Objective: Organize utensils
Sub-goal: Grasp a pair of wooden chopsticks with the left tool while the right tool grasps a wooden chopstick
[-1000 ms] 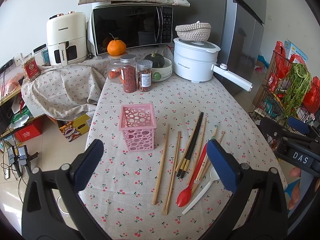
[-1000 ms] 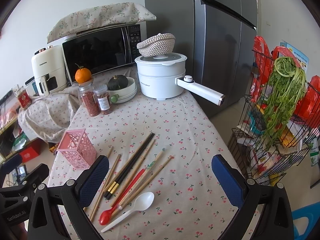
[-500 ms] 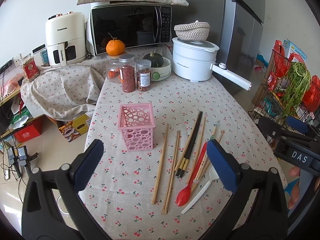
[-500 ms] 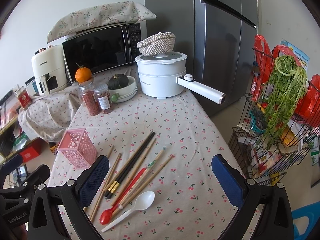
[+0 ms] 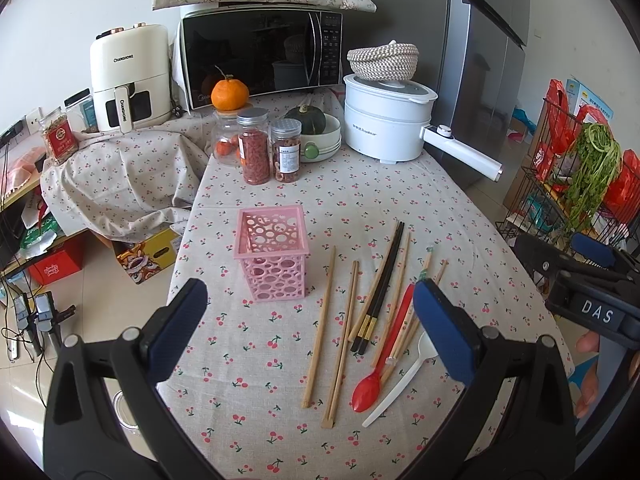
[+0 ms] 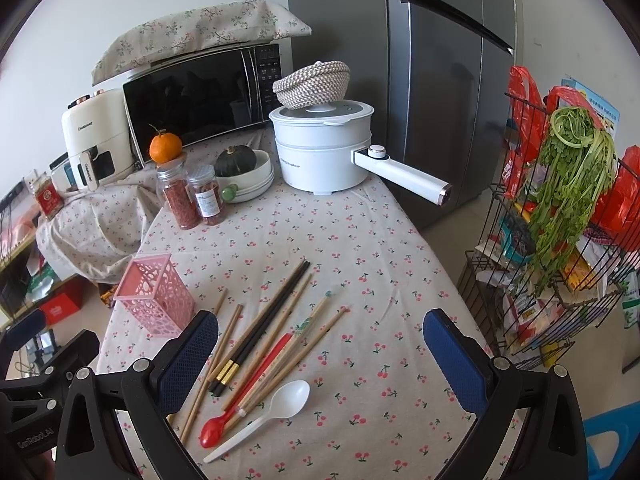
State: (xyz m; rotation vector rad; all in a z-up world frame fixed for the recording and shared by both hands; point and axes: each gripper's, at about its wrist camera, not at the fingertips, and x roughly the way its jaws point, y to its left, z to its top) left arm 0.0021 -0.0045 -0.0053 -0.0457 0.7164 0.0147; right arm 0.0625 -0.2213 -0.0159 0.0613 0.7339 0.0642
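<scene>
Home kitchen: microwave [image 5: 260, 56], fridge [image 6: 440, 80], electric pot [image 6: 324, 156] on a clothed table [image 5: 280, 360].

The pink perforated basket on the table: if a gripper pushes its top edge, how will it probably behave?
The pink perforated basket stands upright and empty, taller than wide, so it would probably tip. Its thin plastic walls full of holes suggest that it is light and may slide on the tablecloth.

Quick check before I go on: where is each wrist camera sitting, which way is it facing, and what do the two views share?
Left wrist: above the table's near edge, facing the pink basket and microwave; left gripper open; right gripper at right.
Right wrist: further right, facing the white pot and fridge; right gripper open.
Shared: basket, red spoon, white spoon.
</scene>
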